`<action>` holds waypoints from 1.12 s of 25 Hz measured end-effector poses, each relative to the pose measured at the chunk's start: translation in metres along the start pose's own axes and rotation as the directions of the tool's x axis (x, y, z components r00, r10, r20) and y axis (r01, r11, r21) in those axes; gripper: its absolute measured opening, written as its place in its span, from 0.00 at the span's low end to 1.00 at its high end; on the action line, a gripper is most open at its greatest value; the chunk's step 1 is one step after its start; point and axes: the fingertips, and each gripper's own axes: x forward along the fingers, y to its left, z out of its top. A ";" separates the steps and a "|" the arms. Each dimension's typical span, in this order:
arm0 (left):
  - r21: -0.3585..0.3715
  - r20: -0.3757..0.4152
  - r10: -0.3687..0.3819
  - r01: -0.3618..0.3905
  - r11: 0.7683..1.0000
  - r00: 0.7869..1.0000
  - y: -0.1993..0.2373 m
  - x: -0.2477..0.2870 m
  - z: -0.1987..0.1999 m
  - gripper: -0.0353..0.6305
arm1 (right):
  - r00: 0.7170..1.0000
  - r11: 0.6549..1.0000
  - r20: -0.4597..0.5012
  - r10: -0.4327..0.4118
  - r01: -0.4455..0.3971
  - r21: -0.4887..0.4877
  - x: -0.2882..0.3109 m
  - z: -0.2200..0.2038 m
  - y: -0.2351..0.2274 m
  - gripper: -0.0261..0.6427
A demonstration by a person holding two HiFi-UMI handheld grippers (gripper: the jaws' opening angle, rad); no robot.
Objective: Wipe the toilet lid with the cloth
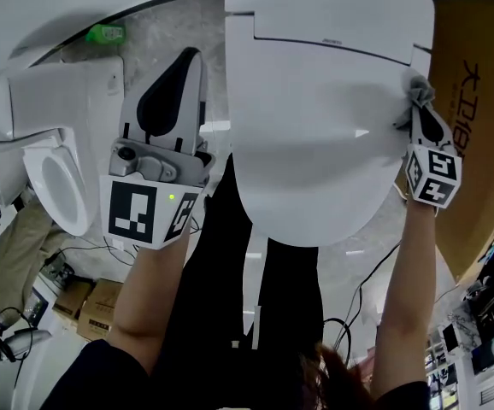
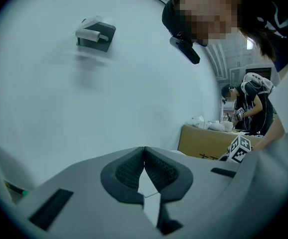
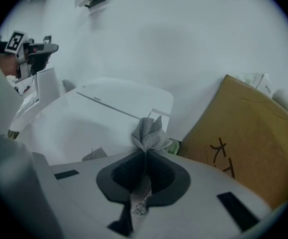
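The white toilet lid (image 1: 315, 101) lies shut, filling the middle of the head view; it also shows in the right gripper view as the lid (image 3: 84, 123). My right gripper (image 1: 415, 101) is shut on a grey cloth (image 1: 418, 90) at the lid's right edge. The bunched cloth (image 3: 148, 133) sticks out past the jaws in the right gripper view. It seems to be at the lid's surface, but contact is unclear. My left gripper (image 1: 179, 75) hangs left of the lid, jaws shut with nothing between them, and faces a bare white wall (image 2: 109, 83).
A brown cardboard box (image 1: 478, 118) leans right of the toilet. A second white toilet (image 1: 55, 178) stands at the far left, with a green object (image 1: 106, 33) behind it. Cables and small boxes (image 1: 93, 301) lie on the floor. Another person (image 2: 251, 103) works in the background.
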 end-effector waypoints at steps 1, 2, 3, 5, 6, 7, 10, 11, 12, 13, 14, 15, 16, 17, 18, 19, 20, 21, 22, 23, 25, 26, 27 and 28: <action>0.000 0.001 -0.001 0.001 1.000 1.000 -0.001 0.001 0.000 0.08 | 1.000 1.000 0.006 -0.012 0.012 0.023 0.000 0.000 0.000 0.09; -0.001 0.001 -0.002 0.002 1.000 1.000 -0.002 0.001 0.000 0.08 | 1.000 0.999 0.011 -0.025 0.024 0.045 0.000 0.000 0.000 0.09; -0.002 0.003 -0.003 0.003 1.000 1.000 -0.002 0.002 0.000 0.08 | 0.999 0.998 0.012 -0.035 0.034 0.061 0.000 0.000 0.000 0.09; -0.004 0.005 -0.005 0.005 1.000 1.000 -0.003 0.002 0.001 0.08 | 0.999 0.997 0.008 -0.040 0.040 0.073 -0.001 0.000 0.006 0.09; -0.006 0.007 -0.004 0.004 1.000 1.000 -0.003 0.002 0.001 0.08 | 0.999 0.997 0.006 -0.035 0.034 0.070 -0.001 0.002 0.011 0.09; -0.008 0.008 -0.004 0.004 1.000 1.000 -0.003 0.001 0.001 0.08 | 1.000 0.998 0.005 -0.026 0.025 0.065 -0.002 0.003 0.018 0.09; -0.014 0.009 -0.001 0.001 1.000 1.000 -0.002 0.001 0.002 0.08 | 1.000 0.999 0.008 0.019 -0.019 0.041 -0.003 0.009 0.044 0.09; -0.014 0.009 0.001 0.000 1.000 1.000 -0.002 0.001 0.002 0.08 | 0.999 0.999 0.011 0.042 -0.042 0.032 -0.002 0.012 0.056 0.09; -0.014 0.009 0.002 -0.002 1.000 1.000 -0.001 0.001 0.002 0.08 | 0.998 0.997 0.014 0.069 -0.069 0.019 -0.002 0.016 0.070 0.09; -0.014 0.008 0.005 -0.005 1.000 1.000 0.001 0.000 0.003 0.08 | 0.995 0.995 0.017 0.099 -0.100 0.004 -0.002 0.021 0.085 0.09; -0.013 0.008 0.008 -0.008 1.000 1.000 0.002 0.000 0.003 0.08 | 0.991 0.991 0.021 0.132 -0.131 -0.012 -0.001 0.027 0.102 0.09; -0.012 0.008 0.012 -0.012 1.000 1.000 0.004 -0.001 0.003 0.08 | 0.986 0.986 0.026 0.163 -0.163 -0.029 -0.001 0.034 0.120 0.09; -0.012 0.009 0.016 -0.016 1.000 1.000 0.006 -0.002 0.004 0.08 | 0.981 0.980 0.032 0.193 -0.192 -0.044 0.000 0.041 0.137 0.09; -0.013 0.010 0.020 -0.020 1.000 1.000 0.008 -0.003 0.004 0.08 | 0.975 0.974 0.037 0.220 -0.218 -0.057 0.001 0.048 0.154 0.09; -0.014 0.012 0.023 -0.023 1.000 1.000 0.009 -0.004 0.004 0.08 | 0.969 0.968 0.042 0.245 -0.242 -0.068 0.002 0.054 0.170 0.09; -0.015 0.013 0.025 -0.025 1.000 1.000 0.011 -0.005 0.005 0.08 | 0.962 0.961 0.046 0.269 -0.265 -0.080 0.003 0.060 0.186 0.09; -0.015 0.013 0.028 -0.027 1.000 1.000 0.012 -0.006 0.004 0.08 | 0.955 0.953 0.049 0.293 -0.287 -0.094 0.004 0.066 0.202 0.09; -0.016 0.014 0.030 -0.029 0.999 0.999 0.013 -0.007 0.004 0.08 | 0.947 0.945 0.050 0.316 -0.309 -0.110 0.005 0.072 0.219 0.09; -0.016 0.014 0.032 -0.032 0.999 0.999 0.015 -0.008 0.004 0.08 | 0.939 0.935 0.049 0.339 -0.331 -0.127 0.006 0.077 0.236 0.09; -0.017 0.014 0.035 -0.034 0.999 0.999 0.016 -0.009 0.003 0.08 | 0.930 0.924 0.048 0.364 -0.354 -0.145 0.007 0.082 0.253 0.09; -0.017 0.013 0.041 -0.041 0.999 0.999 0.019 -0.011 0.002 0.08 | 0.911 0.899 0.040 0.411 -0.398 -0.182 0.007 0.090 0.287 0.09; -0.017 0.012 0.044 -0.043 0.999 0.999 0.020 -0.012 0.002 0.08 | 0.901 0.886 0.035 0.433 -0.418 -0.198 0.006 0.093 0.303 0.09; -0.017 0.011 0.046 -0.046 0.999 0.999 0.021 -0.013 0.002 0.08 | 0.890 0.873 0.029 0.454 -0.438 -0.213 0.006 0.096 0.317 0.09; -0.017 0.011 0.049 -0.049 0.999 0.999 0.022 -0.014 0.001 0.08 | 0.880 0.859 0.022 0.474 -0.458 -0.228 0.004 0.098 0.331 0.09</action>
